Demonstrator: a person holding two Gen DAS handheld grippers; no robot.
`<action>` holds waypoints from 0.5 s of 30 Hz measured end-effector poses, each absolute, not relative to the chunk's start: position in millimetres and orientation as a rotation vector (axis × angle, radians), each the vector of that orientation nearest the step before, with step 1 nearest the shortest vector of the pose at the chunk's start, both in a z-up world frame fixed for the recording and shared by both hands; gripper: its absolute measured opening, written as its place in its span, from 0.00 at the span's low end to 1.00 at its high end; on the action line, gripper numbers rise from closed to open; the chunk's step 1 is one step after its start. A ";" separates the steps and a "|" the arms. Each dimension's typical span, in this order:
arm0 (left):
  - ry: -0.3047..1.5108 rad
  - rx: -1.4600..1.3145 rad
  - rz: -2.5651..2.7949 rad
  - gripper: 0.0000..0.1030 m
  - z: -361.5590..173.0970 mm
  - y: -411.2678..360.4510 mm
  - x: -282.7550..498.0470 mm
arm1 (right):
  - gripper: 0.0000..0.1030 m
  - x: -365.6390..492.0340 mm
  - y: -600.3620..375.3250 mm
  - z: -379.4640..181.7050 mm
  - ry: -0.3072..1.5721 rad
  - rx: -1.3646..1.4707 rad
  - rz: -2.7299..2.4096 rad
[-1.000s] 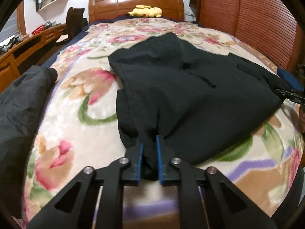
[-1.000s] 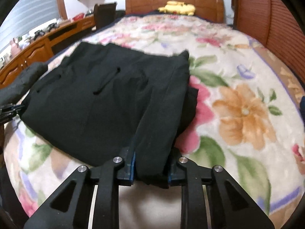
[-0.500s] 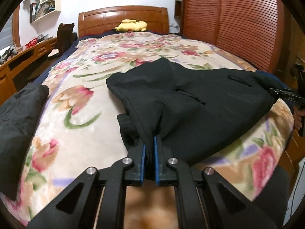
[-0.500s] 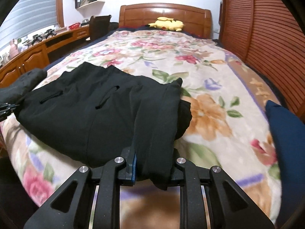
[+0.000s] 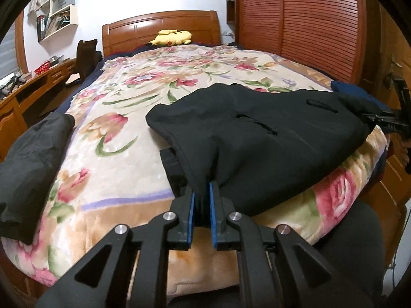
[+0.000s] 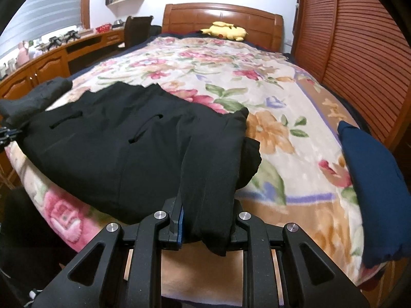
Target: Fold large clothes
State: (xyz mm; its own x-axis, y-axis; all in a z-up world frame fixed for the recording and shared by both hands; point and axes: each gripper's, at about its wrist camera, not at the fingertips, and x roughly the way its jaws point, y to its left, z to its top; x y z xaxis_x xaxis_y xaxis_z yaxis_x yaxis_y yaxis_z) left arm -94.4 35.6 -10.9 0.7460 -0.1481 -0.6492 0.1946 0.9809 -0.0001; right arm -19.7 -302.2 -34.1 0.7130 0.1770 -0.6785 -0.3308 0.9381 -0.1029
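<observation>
A folded black garment [image 5: 257, 138] lies across the foot of the floral bed [image 5: 123, 154], stretched between my two grippers. My left gripper [image 5: 201, 200] is shut on its near left corner. My right gripper [image 6: 205, 220] is shut on a thick bunch of the same garment [image 6: 143, 143] at its right corner. The right gripper also shows at the far right of the left wrist view [image 5: 385, 122], and the left gripper at the far left of the right wrist view [image 6: 7, 133]. The garment's front edge hangs over the foot of the bed.
A second dark garment [image 5: 30, 159] lies on the bed's left edge. A navy folded cloth [image 6: 372, 179] lies on the right edge. A yellow plush toy [image 6: 226, 30] sits by the headboard. A wooden desk [image 6: 51, 59] runs along the left, a slatted wardrobe [image 6: 359, 38] along the right.
Both grippers have pulled back toward the foot of the bed with the black garment, dragging it nearer the edge. Both stay shut on it.
</observation>
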 end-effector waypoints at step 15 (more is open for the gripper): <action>0.637 0.069 -0.227 0.35 22.9 1.8 -100.1 | 0.27 -20.1 -306.5 -51.6 0.752 -0.202 0.238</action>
State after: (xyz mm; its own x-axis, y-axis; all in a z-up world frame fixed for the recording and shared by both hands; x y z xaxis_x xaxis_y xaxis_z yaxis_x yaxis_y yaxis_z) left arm -100.1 1.8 22.9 0.7798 -0.1889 -0.5969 0.2313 0.9729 -0.0058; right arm -20.1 -306.5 -51.6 0.7056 0.1405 -0.6946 -0.2842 0.9540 -0.0957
